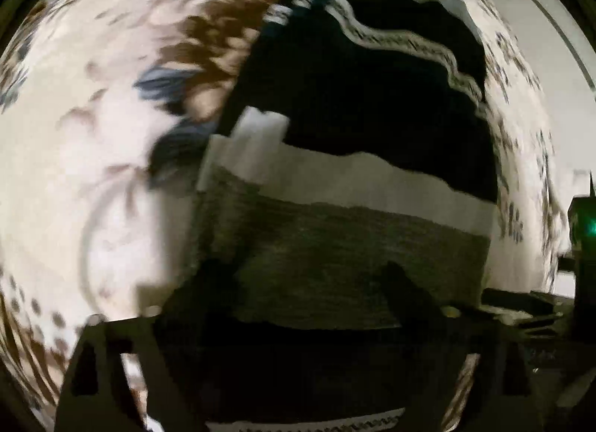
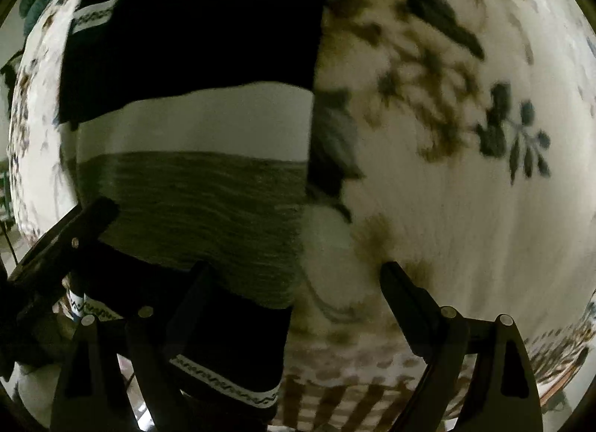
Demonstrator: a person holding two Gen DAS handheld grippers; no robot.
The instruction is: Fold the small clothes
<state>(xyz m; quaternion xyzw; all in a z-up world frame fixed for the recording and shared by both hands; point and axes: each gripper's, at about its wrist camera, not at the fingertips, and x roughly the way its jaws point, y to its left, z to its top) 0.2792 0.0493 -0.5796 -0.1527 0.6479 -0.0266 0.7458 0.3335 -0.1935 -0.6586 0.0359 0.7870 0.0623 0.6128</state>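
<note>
While the floral cloth (image 2: pixel 465 208) covers the whole tabletop under both cameras, white with brown and blue-green sprigs, the striped garment (image 2: pixel 193 186) lies flat on it in black, white and olive-grey bands. Its bands run crosswise to both pairs of tongs, so its long axis seems to point away from the person. In the right wrist view its straight right edge falls between the two fingers, most of the cloth lying left of the right tongs (image 2: pixel 294 275). These stand wide apart, gripping nothing, the left finger over the near black band and the right finger over bare cloth. From the left wrist view the garment sits directly ahead; the left tongs (image 1: pixel 309 279) also look spread, though blur and darkness leave me unsure whether they pinch the near hem. I judge the left nearer the garment's middle. A pale wall (image 1: pixel 551 70) shows beyond.
</note>
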